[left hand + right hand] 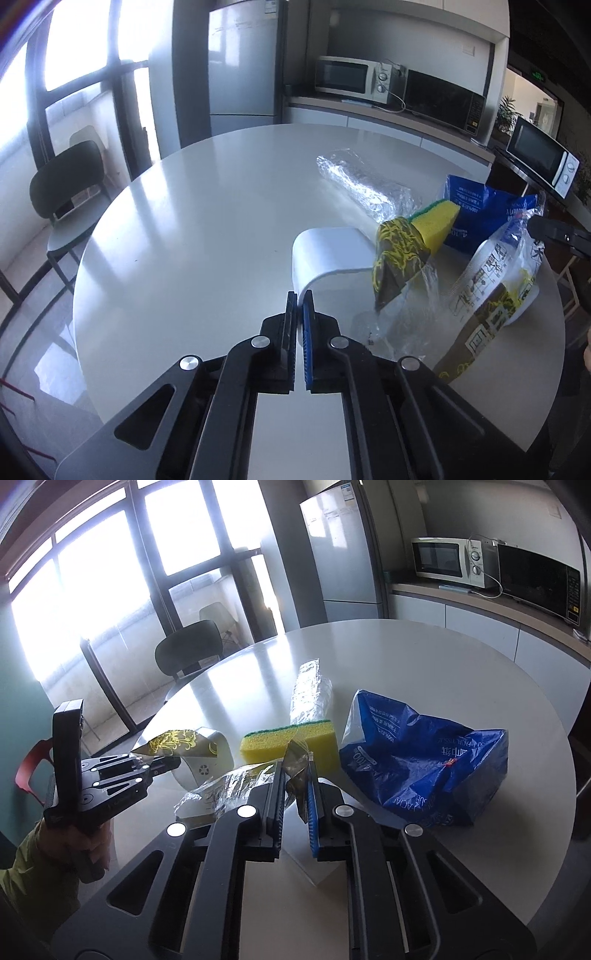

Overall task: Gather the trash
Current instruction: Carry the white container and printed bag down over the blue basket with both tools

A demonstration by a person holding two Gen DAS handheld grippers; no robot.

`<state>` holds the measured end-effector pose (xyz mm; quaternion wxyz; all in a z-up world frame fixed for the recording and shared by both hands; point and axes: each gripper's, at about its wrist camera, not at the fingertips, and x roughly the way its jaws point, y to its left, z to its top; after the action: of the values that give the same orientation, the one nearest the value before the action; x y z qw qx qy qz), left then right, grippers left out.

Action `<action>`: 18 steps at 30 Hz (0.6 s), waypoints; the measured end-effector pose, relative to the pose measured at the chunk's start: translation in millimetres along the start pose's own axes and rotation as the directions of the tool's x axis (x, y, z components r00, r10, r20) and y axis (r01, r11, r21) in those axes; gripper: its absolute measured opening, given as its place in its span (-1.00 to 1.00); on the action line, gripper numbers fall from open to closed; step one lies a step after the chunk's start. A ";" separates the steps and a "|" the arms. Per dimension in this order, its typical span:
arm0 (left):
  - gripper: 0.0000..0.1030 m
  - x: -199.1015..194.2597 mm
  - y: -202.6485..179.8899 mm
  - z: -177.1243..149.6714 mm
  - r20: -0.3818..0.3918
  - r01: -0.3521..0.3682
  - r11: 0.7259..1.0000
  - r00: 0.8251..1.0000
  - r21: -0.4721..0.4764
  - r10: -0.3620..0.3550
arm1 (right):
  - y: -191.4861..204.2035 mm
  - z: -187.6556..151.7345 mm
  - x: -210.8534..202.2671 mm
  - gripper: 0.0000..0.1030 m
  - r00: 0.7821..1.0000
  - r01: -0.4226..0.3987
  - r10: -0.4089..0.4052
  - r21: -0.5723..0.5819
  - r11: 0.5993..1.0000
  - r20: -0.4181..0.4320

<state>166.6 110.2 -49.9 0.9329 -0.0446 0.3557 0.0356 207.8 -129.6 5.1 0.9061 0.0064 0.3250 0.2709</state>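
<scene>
You are pinching a thin, crinkly printed wrapper (295,771) over the table (424,657) between both closed grippers, left gripper (300,301) clenching one edge and right gripper (295,775) the other; being light and slippery, it is probably needing firm edge grips.

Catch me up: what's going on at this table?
A person holds both grippers. The left gripper is shut at the rim of the white bin, apparently pinching it. The right gripper is shut on a printed plastic wrapper beside the bin's mouth. A yellow sponge, a blue bag and a clear wrapper lie on the table.
</scene>
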 end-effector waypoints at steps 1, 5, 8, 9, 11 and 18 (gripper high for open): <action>-0.96 -3.2 3.8 -0.5 0.006 -0.002 1.000 1.000 -0.021 0.002 | 2.5 -1.5 -3.4 -0.82 1.000 -0.002 0.002 -0.007 1.000 0.004; -0.96 -17.9 16.3 -6.6 0.030 -0.030 0.997 0.999 -0.077 0.032 | 11.1 -5.9 -18.2 -0.82 1.000 -0.013 0.014 -0.018 1.000 0.019; -0.96 -27.3 24.0 -11.8 0.037 -0.046 0.991 0.998 -0.122 0.051 | 14.8 -8.8 -30.0 -0.82 0.999 -0.019 0.020 -0.017 1.000 0.034; -0.96 -31.0 26.2 -13.7 0.039 -0.048 0.990 0.998 -0.136 0.054 | 16.6 -10.3 -34.2 -0.82 0.999 -0.015 0.016 -0.024 1.000 0.041; -0.96 -39.0 27.7 -16.6 0.049 -0.050 0.987 0.997 -0.150 0.058 | 19.4 -13.3 -42.1 -0.82 0.999 -0.008 0.010 -0.035 0.999 0.052; -0.96 -63.9 20.9 -25.1 0.073 -0.053 0.985 0.995 -0.165 0.066 | 17.0 -26.3 -65.5 -0.82 0.998 -0.018 0.019 -0.019 1.000 0.062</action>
<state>100.3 126.0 -27.2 0.9379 -0.1086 0.3158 0.0939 141.9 -151.8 25.9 0.9133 0.0093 0.2940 0.2818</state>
